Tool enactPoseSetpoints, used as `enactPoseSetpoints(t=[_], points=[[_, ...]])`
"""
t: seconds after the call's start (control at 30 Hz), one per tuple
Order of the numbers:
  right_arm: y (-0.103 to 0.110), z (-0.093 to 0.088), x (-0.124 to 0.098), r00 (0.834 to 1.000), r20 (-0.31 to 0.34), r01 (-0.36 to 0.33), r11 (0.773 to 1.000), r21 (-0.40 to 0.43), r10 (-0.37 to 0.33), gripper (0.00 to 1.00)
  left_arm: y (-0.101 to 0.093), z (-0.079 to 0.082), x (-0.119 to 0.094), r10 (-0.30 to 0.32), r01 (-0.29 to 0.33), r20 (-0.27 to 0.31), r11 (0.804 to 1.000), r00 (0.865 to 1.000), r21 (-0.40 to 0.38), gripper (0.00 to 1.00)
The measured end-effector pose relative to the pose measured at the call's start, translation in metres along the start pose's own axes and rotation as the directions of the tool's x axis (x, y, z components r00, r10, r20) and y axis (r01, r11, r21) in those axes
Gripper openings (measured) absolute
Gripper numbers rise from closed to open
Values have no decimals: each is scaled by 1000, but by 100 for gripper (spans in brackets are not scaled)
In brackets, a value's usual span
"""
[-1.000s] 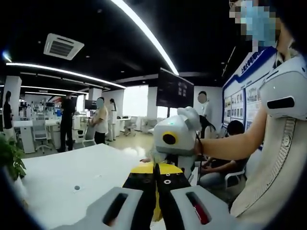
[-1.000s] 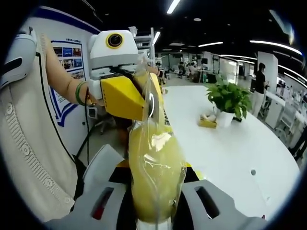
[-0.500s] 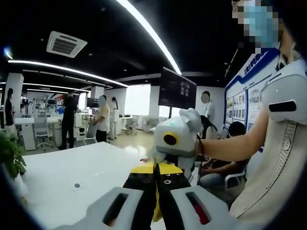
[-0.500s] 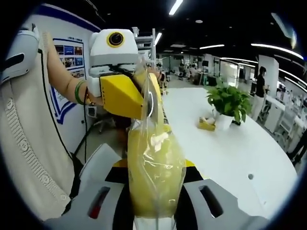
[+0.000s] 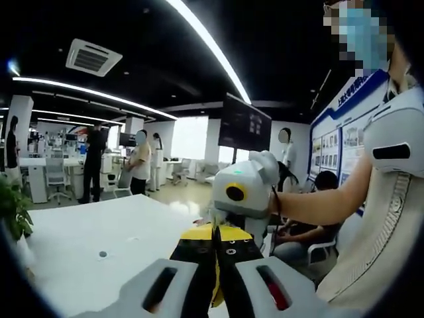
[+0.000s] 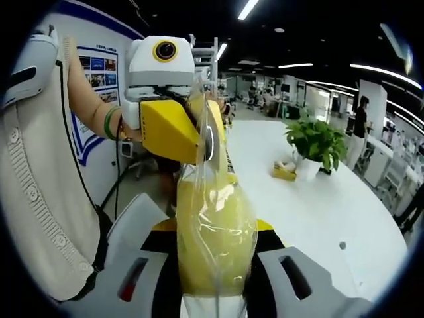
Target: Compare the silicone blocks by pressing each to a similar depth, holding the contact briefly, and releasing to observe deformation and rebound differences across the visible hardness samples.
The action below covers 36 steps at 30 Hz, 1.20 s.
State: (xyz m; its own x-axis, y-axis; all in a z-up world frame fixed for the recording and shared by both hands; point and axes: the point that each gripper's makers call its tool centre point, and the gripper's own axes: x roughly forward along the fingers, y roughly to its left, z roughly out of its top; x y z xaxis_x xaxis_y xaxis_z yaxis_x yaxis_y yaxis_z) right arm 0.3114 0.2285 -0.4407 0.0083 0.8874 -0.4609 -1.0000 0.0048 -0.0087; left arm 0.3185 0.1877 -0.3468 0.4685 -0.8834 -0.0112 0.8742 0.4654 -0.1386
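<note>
A clear plastic bag (image 6: 213,199) with a yellow silicone block (image 6: 215,232) inside is held up in the air between both grippers. My right gripper (image 6: 215,265) is shut on the block's lower part through the bag. My left gripper (image 6: 207,140), yellow and white, comes in from the left and pinches the bag's upper end. In the left gripper view, my left gripper (image 5: 215,233) has its black jaws pressed together on a thin yellow sliver of the bag (image 5: 216,291). The right gripper's white body (image 5: 240,193) faces it from just behind.
A large white table (image 6: 318,212) lies below and to the right, bearing a potted plant (image 6: 317,140) and a small yellow box (image 6: 286,171). The same table (image 5: 93,238) stretches left. The person's arm (image 5: 318,199) and pale clothing are close by. Other people stand in the office behind.
Both views have drifted slightly with the hands. Both grippers keep the same hold on the bag.
</note>
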Motion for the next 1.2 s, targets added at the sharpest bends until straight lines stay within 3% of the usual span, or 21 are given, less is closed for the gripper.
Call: enactPoseSetpoints(t=[0.6, 0.97, 1.2], points=[[-2, -10, -2, 999, -44, -4, 1000, -7, 3, 30, -1, -8, 4, -13, 13, -3, 999, 1000, -42, 0], [-2, -19, -5, 999, -40, 1, 1000, 15, 0, 34, 5, -16, 8, 0, 1, 4, 992, 1000, -127, 0], [-3, -27, -10, 1000, -27, 16, 998, 59, -14, 53, 5, -22, 16, -1, -1, -7, 990, 1000, -144, 0]])
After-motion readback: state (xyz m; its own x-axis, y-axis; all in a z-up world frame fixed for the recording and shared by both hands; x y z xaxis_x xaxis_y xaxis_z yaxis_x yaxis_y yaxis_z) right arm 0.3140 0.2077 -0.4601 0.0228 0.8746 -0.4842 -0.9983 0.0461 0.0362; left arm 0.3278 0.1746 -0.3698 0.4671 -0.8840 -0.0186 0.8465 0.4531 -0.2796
